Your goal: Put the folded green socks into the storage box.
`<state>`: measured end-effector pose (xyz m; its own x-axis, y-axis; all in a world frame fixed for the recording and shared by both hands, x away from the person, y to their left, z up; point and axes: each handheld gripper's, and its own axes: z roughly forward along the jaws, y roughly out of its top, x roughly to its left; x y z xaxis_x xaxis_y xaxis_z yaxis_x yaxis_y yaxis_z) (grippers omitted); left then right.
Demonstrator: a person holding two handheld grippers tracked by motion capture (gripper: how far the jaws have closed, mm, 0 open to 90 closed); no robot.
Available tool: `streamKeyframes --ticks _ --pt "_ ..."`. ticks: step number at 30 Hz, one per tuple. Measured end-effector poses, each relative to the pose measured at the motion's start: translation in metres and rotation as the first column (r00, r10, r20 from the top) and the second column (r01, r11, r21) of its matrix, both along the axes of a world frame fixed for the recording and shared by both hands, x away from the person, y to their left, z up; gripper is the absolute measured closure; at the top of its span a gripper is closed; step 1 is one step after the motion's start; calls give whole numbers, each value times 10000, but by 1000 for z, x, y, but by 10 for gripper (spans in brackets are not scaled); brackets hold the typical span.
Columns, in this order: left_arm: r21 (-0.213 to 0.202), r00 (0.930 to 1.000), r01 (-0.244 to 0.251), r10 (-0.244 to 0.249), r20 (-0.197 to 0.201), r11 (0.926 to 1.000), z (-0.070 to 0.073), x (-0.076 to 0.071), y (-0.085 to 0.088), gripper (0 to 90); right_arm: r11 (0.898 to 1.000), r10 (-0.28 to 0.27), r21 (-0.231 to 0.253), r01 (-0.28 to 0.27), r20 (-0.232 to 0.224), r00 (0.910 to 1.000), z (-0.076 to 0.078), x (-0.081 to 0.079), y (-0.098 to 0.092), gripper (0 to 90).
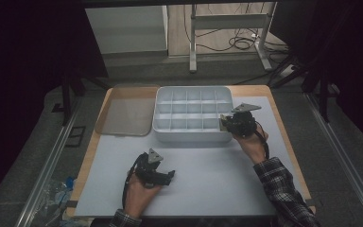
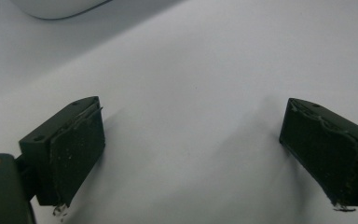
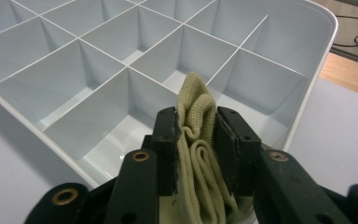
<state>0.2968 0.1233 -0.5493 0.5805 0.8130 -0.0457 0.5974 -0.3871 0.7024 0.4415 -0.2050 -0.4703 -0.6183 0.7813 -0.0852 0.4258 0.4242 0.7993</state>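
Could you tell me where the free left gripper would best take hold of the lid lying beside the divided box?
Probably by an edge. The lid lies flat on the table, left of the box, so only its thin rim offers a pinch. Its left edge seems to overhang the table; the open left gripper could come from that side, one jaw above, one below.

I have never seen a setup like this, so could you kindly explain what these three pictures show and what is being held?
A person at a table holds a black two-jaw gripper in each hand. The high view looks down from above; the other two pictures come from cameras riding on the grippers. On the white table mat sit a white plastic tray of square compartments and, beside it, a clear flat lid. The right gripper is shut on a folded yellowish knitted cloth over the tray's near corner. The left gripper is open above the bare mat.
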Motion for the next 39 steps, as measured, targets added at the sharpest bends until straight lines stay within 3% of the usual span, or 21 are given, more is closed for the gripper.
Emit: streamKeyframes --ticks 16,28,39 --pt "23 10000 7 -7 22 10000 0 0 0 64 9996 208 211 -211 137 9997 10 -9 -4 519" --pt "28 10000 14 -14 24 10000 0 0 0 64 9989 460 124 -456 -347 9983 13 -17 -6 386" --pt "6 10000 2 -2 4 10000 0 0 0 64 9957 928 -18 -930 -446 9947 17 -31 -1 304"
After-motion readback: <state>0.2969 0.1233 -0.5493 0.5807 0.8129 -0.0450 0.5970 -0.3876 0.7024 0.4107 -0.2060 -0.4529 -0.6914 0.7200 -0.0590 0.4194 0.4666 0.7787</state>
